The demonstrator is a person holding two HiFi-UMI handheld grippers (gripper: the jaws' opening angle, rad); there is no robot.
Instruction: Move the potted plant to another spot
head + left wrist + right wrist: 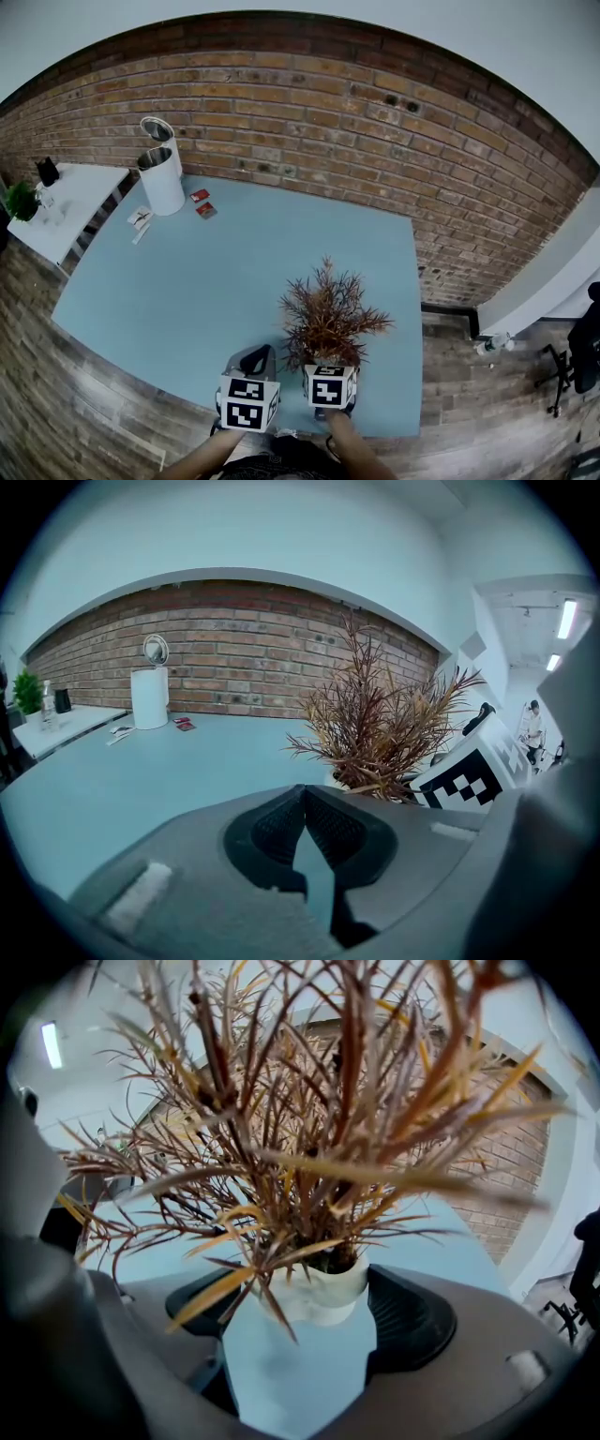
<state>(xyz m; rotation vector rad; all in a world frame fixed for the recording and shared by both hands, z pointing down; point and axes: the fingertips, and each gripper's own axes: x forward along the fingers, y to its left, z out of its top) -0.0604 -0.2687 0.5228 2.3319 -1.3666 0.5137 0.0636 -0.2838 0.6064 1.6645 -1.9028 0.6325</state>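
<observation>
**Tip-held pot close to the counter's front edge**

At the far left of the counter (pixel 187 291), a white bin (pixel 161 183) and a few cards (pixel 202 204) are seen, well apart from the action. They would be endangered only if that end were chosen as the new spot.

The left gripper (pixel 303 803) is held just left of the plant, its jaws pressed together with nothing between them. No support is therefore offered from that side.

The potted plant (pixel 328 319) is found near the counter's front edge, right of centre. Its white pot (pixel 323 1290) is taken between the jaws of the right gripper (pixel 305 1305), which appear pinched on it at their tips only. Whether it is lifted cannot be told.

A slip or a twist is judged the chief risk, since a round, smooth pot is held far out on the jaws under tall, spreading foliage. With the edge so near, a dropped pot could be lost over it. The set-down could also be misjudged, because that gripper's view is largely screened by leaves.
</observation>
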